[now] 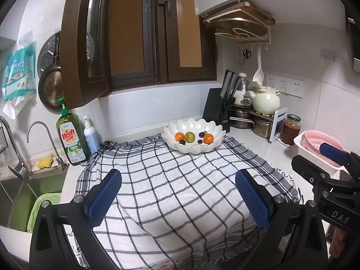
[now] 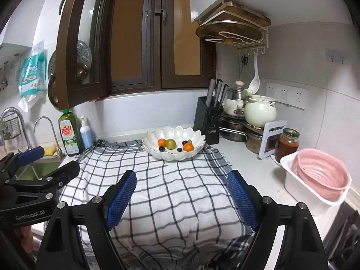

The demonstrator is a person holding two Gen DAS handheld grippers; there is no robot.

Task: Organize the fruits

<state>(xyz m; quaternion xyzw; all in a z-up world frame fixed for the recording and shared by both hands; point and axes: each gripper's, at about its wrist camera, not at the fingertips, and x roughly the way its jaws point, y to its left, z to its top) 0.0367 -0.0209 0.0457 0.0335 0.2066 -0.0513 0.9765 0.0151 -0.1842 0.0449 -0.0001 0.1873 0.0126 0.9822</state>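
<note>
Up front in the left wrist view, the left gripper (image 1: pixel 178 196) hung with its blue pads wide apart and nothing between them, over a checked cloth (image 1: pixel 180 191) on the counter. At the cloth's far edge sat a white bowl (image 1: pixel 213 147) holding two oranges (image 1: pixel 179 136), a green fruit (image 1: pixel 189 136) and a few dark grapes (image 1: pixel 204 133). The right gripper (image 1: pixel 333 155) showed at the right edge, in front of a pink colander (image 1: pixel 315 138).

From the right wrist view, the right gripper (image 2: pixel 181 196) was likewise spread and empty above the cloth (image 2: pixel 171 191). The bowl (image 2: pixel 195 151) lay ahead, fruit inside. The left gripper (image 2: pixel 45 162) showed at the left, near the sink (image 2: pixel 42 168). A knife block (image 2: pixel 205 121) stood just behind the bowl.
</note>
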